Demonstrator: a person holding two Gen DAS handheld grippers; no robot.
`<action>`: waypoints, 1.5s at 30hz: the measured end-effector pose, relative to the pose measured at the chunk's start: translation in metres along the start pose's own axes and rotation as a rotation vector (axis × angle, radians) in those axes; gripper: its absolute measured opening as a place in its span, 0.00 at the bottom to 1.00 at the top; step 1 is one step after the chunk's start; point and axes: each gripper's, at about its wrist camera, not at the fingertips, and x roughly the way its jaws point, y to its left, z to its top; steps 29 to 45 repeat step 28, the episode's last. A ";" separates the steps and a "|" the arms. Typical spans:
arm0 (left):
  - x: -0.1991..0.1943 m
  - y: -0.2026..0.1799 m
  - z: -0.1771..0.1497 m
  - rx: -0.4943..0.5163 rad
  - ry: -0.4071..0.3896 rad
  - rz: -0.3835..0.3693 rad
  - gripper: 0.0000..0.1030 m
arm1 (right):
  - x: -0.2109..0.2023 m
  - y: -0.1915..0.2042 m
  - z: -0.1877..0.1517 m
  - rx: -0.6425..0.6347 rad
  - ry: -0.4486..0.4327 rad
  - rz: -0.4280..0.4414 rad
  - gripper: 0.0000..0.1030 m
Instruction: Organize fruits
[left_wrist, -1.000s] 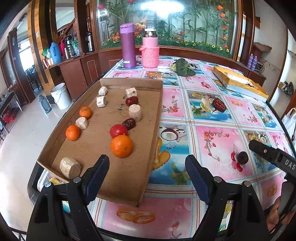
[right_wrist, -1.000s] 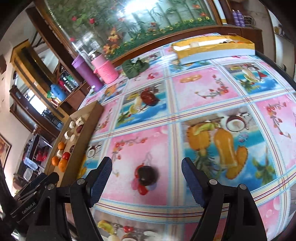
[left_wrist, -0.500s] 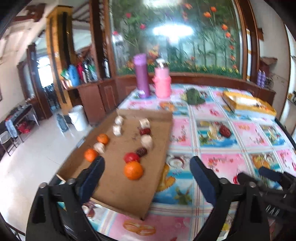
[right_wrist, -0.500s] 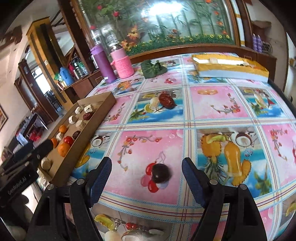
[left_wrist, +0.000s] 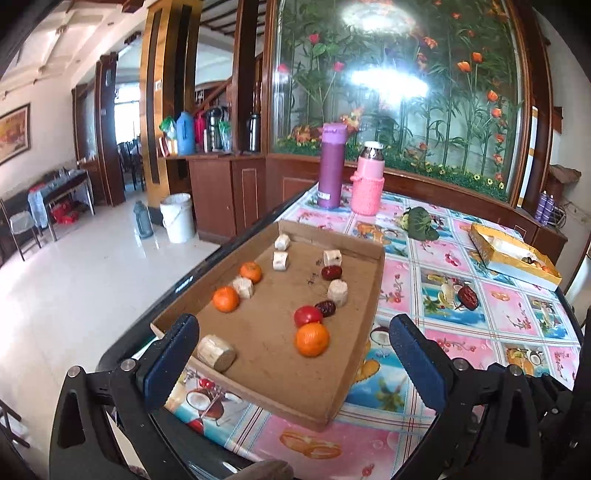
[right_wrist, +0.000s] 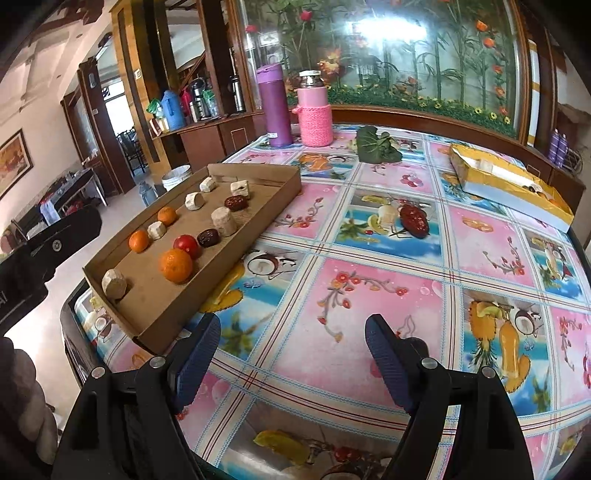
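The left hand-held gripper (left_wrist: 291, 354) is hovering with its blue-padded fingers spread wide and nothing between them, above the near end of a shallow cardboard tray (left_wrist: 364, 306) that is lying on the desk (left_wrist: 447, 254). Just ahead of it, between the finger lines, a large orange (left_wrist: 312, 339) is sitting in the tray, with a red tomato-like fruit (left_wrist: 307, 315) touching its far side and a dark red date (left_wrist: 326, 308) just beyond that. Near the left finger a pale cut cylinder, possibly sugarcane (left_wrist: 216, 352), is lying on its side. Further ahead and to the left, two smaller oranges (left_wrist: 225, 299) are resting with more pale pieces between and beyond them.

The right hand-held gripper (right_wrist: 291, 350) is also gaping wide and holding nothing, poised over the flowered tablecloth. The tray is sitting ahead and to its left. Well ahead, another date (right_wrist: 414, 220) is lying loose on the desk, apart from the tray. A dark round thing is showing just behind the right finger, too hidden to name.
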 end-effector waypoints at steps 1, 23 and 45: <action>0.001 0.002 -0.001 -0.002 0.007 -0.002 1.00 | 0.000 0.006 -0.001 -0.019 0.001 -0.004 0.83; 0.017 0.025 -0.014 -0.025 0.095 -0.007 1.00 | 0.015 0.054 0.003 -0.167 0.031 -0.037 0.85; 0.019 0.028 -0.013 -0.041 0.097 -0.006 1.00 | 0.016 0.057 0.004 -0.172 0.027 -0.028 0.85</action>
